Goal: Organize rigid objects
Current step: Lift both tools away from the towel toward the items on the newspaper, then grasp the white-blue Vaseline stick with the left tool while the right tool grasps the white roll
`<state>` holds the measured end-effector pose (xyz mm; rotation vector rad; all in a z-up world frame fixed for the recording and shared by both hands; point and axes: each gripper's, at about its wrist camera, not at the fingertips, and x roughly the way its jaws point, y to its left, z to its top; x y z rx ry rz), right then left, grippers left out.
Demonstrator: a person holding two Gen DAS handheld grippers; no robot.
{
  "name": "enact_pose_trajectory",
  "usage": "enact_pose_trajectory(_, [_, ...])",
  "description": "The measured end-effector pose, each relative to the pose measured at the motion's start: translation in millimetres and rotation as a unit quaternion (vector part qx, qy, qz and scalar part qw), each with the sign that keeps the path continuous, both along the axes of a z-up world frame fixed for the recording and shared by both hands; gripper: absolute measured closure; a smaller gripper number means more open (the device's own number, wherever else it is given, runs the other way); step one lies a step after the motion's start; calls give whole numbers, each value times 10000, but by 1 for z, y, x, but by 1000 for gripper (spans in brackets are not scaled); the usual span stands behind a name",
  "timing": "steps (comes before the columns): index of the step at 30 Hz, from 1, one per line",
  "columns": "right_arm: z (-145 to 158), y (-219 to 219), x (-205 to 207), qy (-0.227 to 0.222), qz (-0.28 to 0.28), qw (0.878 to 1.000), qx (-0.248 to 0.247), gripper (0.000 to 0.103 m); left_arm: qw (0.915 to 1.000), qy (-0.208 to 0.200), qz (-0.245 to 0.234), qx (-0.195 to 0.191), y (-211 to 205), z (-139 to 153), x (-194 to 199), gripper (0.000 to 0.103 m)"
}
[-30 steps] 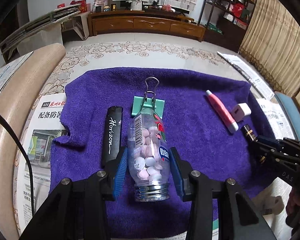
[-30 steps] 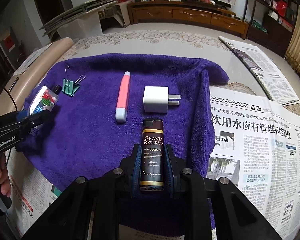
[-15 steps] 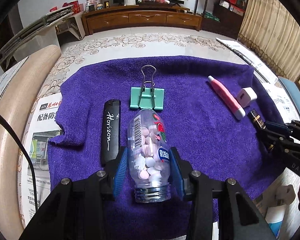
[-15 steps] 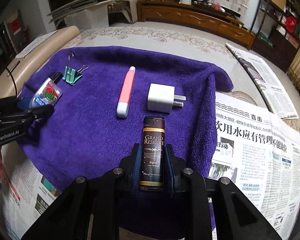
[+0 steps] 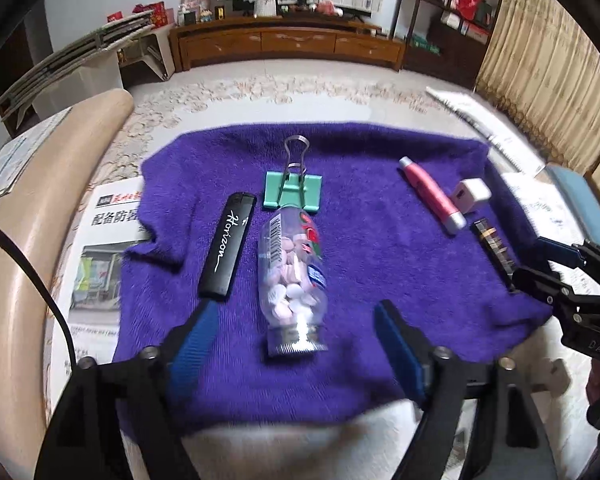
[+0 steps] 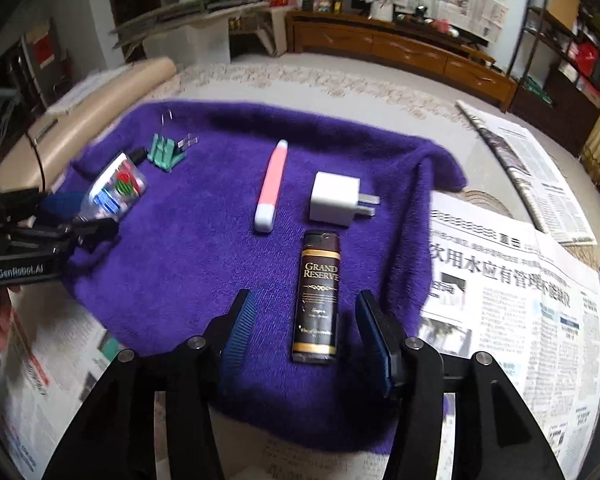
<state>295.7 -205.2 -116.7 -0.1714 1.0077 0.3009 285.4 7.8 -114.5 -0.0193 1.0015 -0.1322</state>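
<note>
Purple towel [image 5: 380, 264] | left gripper [image 5: 296, 340] angled down, just spread off bottle [image 5: 290, 276] | right gripper [image 6: 304, 332] likewise, off lighter [image 6: 317, 296]

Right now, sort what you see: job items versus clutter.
Job: candy bottle, brown lighter, black lighter, binder clip, pink tube, charger plug, purple towel.
Clutter: newspapers, TV cabinet, shelves.
</note>
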Motion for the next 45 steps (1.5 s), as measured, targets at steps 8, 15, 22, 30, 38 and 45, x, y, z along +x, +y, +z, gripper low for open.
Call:
enact_pose_trajectory(8, [37,-23,-39,-243,-344,9982,426,1,9990,-151,-147,-401,-25,25,-53,0])
enact_pose_trajectory(15, [46,-59,-86,-186,-808,9936,772,0,9946,-103,-745,-715,-72,27,-102,0])
enact_pose_trajectory(22, [33,-95,-107,148,-1456,9852,890,0,9899,89,-1280,-608,-108,-1,-120,0])
enact_pose_trajectory(30, [43,-102,-119,-73,-1412,9848,1011,0,9908,179,-1327,-184,-126,-24,-113,1])
enact_pose_trajectory(38, [45,-98,-124,-194,-1249,9892,743,0,9854,25,-1677,289,-137,-29,-112,9])
enact_pose_trajectory(45, [42,-106,-124,-97,-1248,9885,850,0,9826,-157,-1825,301,-142,-25,-123,33])
